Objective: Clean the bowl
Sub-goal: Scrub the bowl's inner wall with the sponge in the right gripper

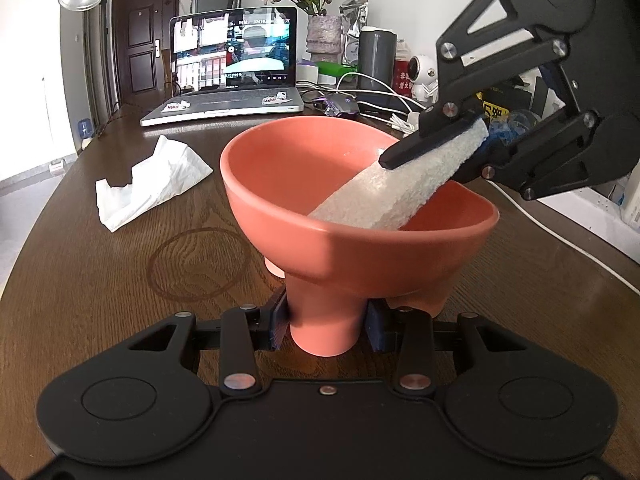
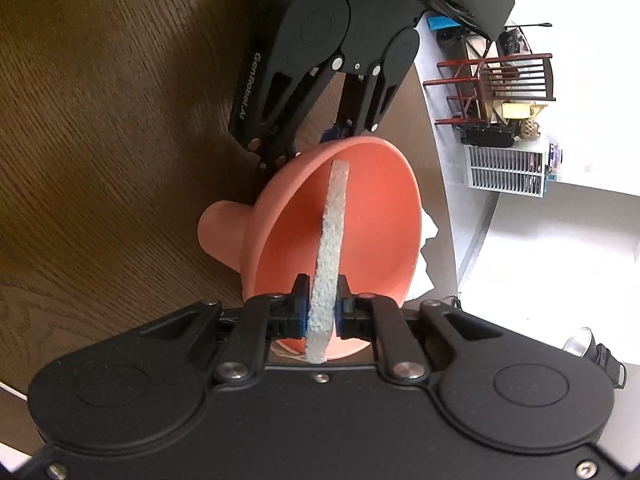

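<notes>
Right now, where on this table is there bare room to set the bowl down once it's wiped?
Bare wood lies left of the bowl, between the crumpled tissue and the near edge, around the ring mark. A narrower strip runs between bowl and laptop. The back right is crowded: cables, mouse, containers.

We saw bowl [image 1: 352, 216]: smooth matt salmon plastic or ceramic, couldn't tell which. Sponge [image 1: 384, 196]: white, rough, porous foam. Table [image 1: 120, 264]: dark wood grain, slight sheen. Tissue [image 1: 152, 184]: crumpled white paper. We noted grippers' matt black plastic, shiny metal screws.
</notes>
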